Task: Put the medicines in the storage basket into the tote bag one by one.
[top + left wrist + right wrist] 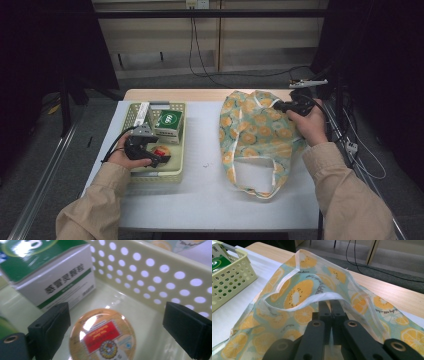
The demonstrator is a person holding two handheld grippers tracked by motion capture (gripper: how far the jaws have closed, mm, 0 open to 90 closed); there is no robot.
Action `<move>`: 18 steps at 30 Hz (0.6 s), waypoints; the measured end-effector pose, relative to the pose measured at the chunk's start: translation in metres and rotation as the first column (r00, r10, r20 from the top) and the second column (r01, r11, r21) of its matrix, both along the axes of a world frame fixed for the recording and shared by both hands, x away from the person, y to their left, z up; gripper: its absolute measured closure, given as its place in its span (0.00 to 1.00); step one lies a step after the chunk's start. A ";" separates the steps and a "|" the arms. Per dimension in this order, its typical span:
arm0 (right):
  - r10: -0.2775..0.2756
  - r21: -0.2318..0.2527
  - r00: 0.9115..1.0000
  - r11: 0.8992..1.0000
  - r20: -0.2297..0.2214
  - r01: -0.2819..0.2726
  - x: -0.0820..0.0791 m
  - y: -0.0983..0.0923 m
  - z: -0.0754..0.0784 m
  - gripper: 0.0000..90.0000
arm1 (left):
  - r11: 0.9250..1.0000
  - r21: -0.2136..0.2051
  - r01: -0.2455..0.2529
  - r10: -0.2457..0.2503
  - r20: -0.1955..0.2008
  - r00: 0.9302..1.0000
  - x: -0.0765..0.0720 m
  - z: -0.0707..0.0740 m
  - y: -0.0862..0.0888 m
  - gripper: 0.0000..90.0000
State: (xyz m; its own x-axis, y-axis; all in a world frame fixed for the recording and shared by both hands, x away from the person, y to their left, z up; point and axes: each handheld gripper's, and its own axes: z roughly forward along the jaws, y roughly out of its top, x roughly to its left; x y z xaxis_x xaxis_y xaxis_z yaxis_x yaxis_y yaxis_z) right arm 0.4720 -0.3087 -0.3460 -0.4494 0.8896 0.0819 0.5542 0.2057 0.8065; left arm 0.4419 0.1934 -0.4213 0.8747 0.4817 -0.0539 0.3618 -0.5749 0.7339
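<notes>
A fruit-print cloth bag [255, 135] lies on the table's right half, and my right gripper [276, 106] is shut on its far edge. In the right gripper view the bag [297, 290] rim is pinched between the closed jaws of that gripper [331, 307] and lifted a little. My left gripper [162, 159] reaches into the yellow-green perforated basket [177, 172]. In the left gripper view its jaws stand wide apart on either side of a round orange tin with a red label [103, 336], without touching it. A green and white box [47, 272] lies just beyond the tin.
The basket [229, 277] sits on a white cover near the table's left edge, with a second slim box [142, 112] at its far end. Bare wood tabletop [387, 290] runs behind the bag. Cables hang at the right side of the table.
</notes>
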 end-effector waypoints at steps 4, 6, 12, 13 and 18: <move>0.002 -0.002 1.000 1.000 -0.005 -0.002 0.000 0.002 -0.001 1.00 | 1.000 0.018 0.011 -0.011 -0.004 1.000 -0.001 -0.002 -0.005 0.09; 0.007 -0.005 1.000 1.000 -0.006 -0.007 0.000 0.002 -0.002 1.00 | 1.000 0.031 0.000 0.001 -0.017 1.000 0.000 -0.005 -0.004 0.09; 0.005 -0.002 1.000 1.000 -0.005 -0.005 -0.001 0.003 -0.002 1.00 | 0.995 0.088 -0.054 0.056 -0.027 0.998 0.005 -0.009 0.001 0.09; 0.006 -0.001 1.000 1.000 -0.005 -0.006 -0.001 0.003 -0.002 1.00 | 0.994 0.099 -0.047 0.049 -0.024 0.998 0.005 -0.010 0.001 0.09; 0.005 -0.001 1.000 1.000 -0.009 -0.005 -0.001 0.003 -0.004 1.00 | 0.991 0.120 -0.052 0.056 -0.033 0.998 0.006 -0.013 -0.001 0.09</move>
State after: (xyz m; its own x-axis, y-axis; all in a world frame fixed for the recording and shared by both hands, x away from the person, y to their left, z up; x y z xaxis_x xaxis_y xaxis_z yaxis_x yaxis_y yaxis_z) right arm 0.4713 -0.3060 -0.3500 -0.4534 0.8873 0.0847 0.5602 0.2098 0.8014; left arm 0.4479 0.1920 -0.4348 0.8459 0.5328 -0.0246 0.4197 -0.6365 0.6471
